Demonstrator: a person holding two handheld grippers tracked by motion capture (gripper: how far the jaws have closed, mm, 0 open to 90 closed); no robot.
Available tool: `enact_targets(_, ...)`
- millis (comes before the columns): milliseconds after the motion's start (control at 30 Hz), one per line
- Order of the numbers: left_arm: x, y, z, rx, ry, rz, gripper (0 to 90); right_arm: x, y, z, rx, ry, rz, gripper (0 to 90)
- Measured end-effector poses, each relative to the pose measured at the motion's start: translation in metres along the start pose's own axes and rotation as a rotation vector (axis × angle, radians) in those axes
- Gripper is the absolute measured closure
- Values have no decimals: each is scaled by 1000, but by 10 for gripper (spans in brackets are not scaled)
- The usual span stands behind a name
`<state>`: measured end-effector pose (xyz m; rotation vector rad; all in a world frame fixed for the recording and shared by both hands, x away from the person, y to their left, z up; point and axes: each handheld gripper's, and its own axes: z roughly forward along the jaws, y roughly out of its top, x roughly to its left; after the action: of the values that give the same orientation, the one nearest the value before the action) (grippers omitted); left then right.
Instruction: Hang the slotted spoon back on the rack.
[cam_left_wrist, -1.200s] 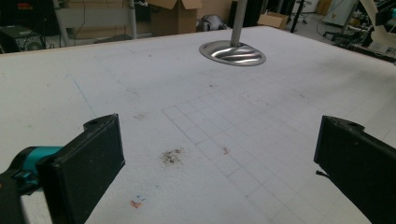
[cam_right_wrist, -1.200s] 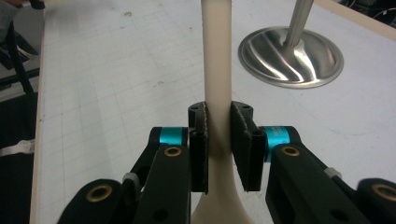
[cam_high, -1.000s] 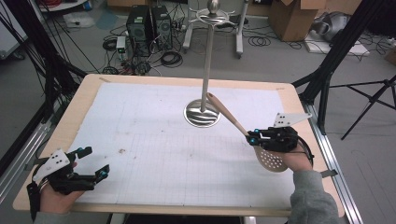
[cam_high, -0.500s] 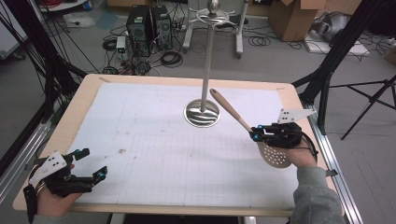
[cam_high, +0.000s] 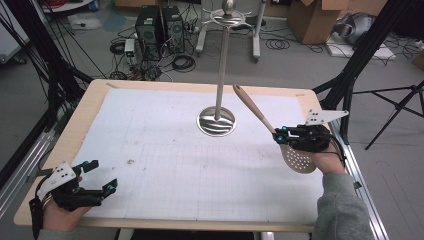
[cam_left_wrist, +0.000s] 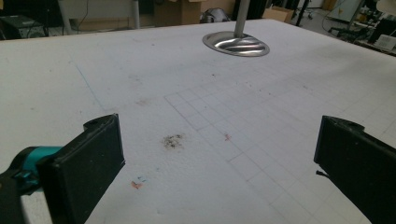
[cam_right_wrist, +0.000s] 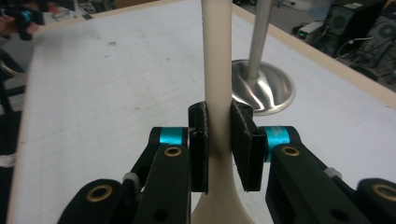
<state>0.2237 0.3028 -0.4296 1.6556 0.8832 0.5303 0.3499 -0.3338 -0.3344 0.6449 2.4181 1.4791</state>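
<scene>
White gridded matting covers the wooden table (cam_high: 90, 107), with computer towers, cables and cardboard boxes on the floor behind it. From the high view, a tall steel utensil stand with a round dished base and hooks at its top (cam_high: 218, 85) rises from the far middle of the mat. To the right of that stand, the right gripper (cam_high: 282, 137) is clamped on the neck of a pale wooden slotted spoon with a perforated round bowl (cam_high: 295, 156); the bowl hangs toward the person and the long handle slants up toward the stand's pole, its tip close beside the pole but well below the hooks. Judging by this, the spoon is lifted off the table and carried near the stand, while raising it and hanging it on a hook is left to do. Far to the left of the stand, at the near edge, the left gripper (cam_high: 99, 176) rests with its jaws apart and nothing between them.

Seen from the left gripper view, both black jaws stand wide over bare, lightly stained mat, the stand's base (cam_left_wrist: 236, 43) well ahead.

Along the right gripper view, the two pads (cam_right_wrist: 198, 142) press on either side of the spoon's neck (cam_right_wrist: 218, 93), whose handle runs straight up, just left of the stand's pole (cam_right_wrist: 260, 37) and base.
</scene>
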Motion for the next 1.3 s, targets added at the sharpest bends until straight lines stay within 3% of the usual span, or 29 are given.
enact_targets(67,0,0,0,1,0,-1,18,-1,1,-1,7,-26,-1,779)
enact_targets(600,1,0,1,-2,-6,-3,18,-9,21,-10,-36,-22,-12,780)
enact_targets(1300,3,4,0,-17,-21,7,18,-15,36,-17,-85,-62,9,780)
